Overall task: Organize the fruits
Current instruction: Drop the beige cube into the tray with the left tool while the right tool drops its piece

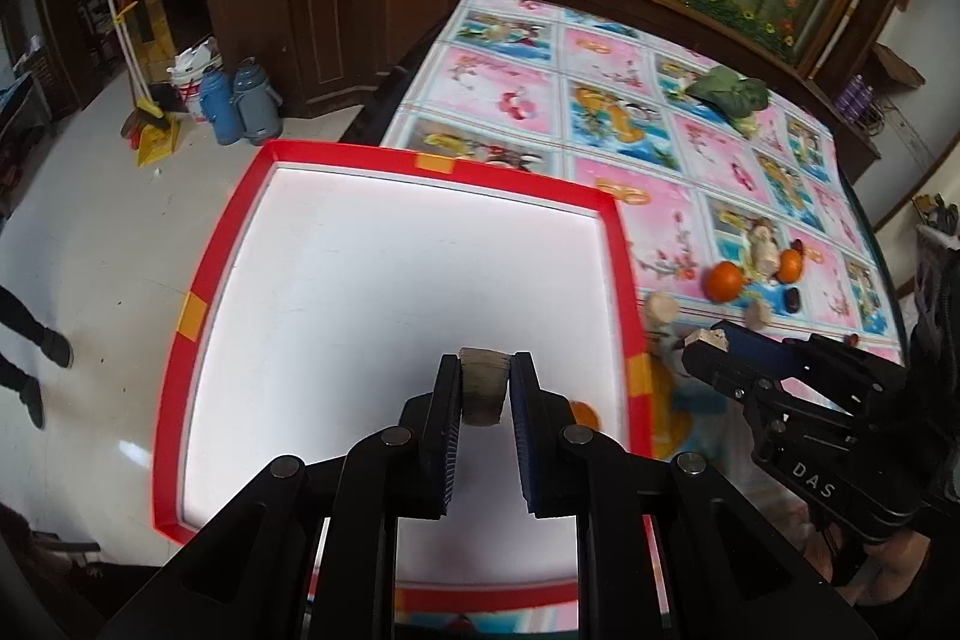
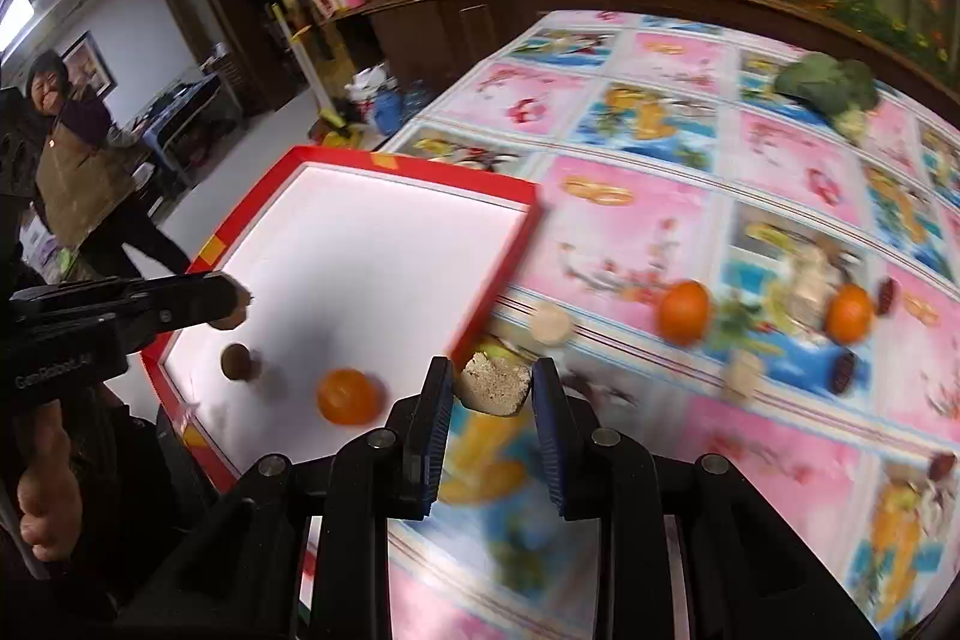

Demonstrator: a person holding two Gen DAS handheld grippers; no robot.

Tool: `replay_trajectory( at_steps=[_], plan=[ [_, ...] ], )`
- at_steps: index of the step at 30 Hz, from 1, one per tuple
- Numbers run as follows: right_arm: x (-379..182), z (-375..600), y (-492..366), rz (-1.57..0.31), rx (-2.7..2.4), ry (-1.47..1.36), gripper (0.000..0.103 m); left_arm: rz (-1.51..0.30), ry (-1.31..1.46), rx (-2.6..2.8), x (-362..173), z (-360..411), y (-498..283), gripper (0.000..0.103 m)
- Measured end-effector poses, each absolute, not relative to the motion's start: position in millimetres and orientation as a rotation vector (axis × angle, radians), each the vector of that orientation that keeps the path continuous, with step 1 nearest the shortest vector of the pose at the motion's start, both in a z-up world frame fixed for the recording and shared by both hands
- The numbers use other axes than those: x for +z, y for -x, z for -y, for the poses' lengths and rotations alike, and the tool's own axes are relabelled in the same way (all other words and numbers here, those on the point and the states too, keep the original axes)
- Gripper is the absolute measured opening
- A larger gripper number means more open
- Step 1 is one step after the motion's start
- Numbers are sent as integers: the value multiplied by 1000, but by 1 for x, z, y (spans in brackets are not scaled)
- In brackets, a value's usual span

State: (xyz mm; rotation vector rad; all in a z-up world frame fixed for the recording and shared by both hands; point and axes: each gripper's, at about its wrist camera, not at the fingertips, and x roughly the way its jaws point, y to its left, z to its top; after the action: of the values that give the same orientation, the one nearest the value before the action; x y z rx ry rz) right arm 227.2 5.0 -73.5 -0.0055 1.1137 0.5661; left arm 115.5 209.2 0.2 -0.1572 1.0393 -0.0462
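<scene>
Partly done: red-rimmed white tray holds one orange and a brown fruit; left gripper and right gripper each clench a beige chunk; two oranges remain on the tablecloth.

I see a red-rimmed white tray at the table's left edge, an orange and a brown round fruit lying apart inside it. My left claw pinches a tan chunk above the tray; my right claw pinches a pale crumbly chunk beside its rim. Two oranges and dark dates lie on the table.
</scene>
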Motion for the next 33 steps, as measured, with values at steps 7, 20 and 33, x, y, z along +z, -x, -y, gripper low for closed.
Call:
replay_trajectory(
  at_steps=[7,20,33],
  plan=[
    [-90,-55,-246,-1130,645,32,27,-1113,167,-46,-36,-225,-145,15],
    [-115,-87,-257,-1181,613,114,27,-1156,146,-108,-64,-233,-176,17],
    [-75,-41,-243,-1141,548,22,53,-1067,112,-145,-29,-206,-151,69]
  ],
)
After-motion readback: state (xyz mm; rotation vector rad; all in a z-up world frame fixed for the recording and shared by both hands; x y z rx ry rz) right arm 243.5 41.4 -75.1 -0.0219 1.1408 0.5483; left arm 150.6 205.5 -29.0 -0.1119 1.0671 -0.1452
